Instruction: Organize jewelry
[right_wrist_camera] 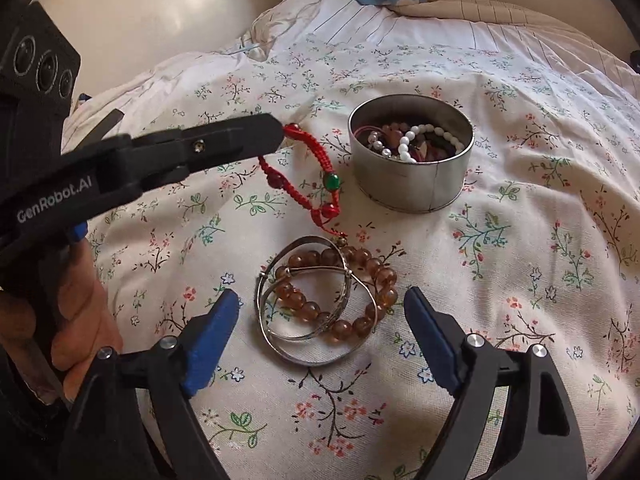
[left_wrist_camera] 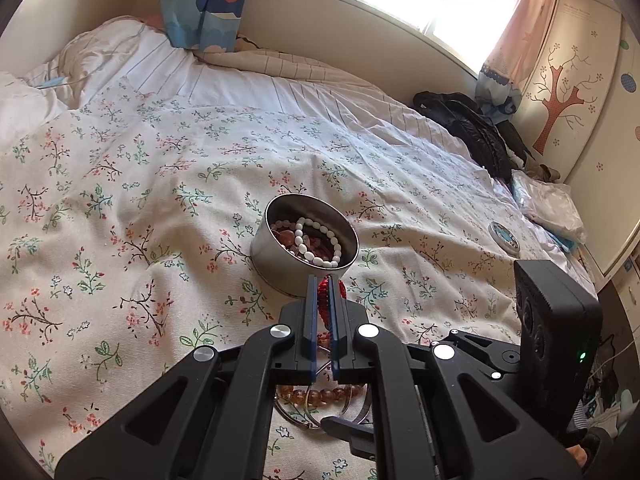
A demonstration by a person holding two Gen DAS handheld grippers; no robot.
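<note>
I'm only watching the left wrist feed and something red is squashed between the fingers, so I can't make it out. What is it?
Observer: A red braided cord bracelet, pinched at one end by the left gripper; the rest dangles with a green bead on it.
Operator: Is the other gripper busy?
Observer: No, the right gripper is open, hovering around the silver bangles.
Operator: Anything else there?
Observer: An amber bead bracelet lies tangled with those bangles, near the tin.
</note>
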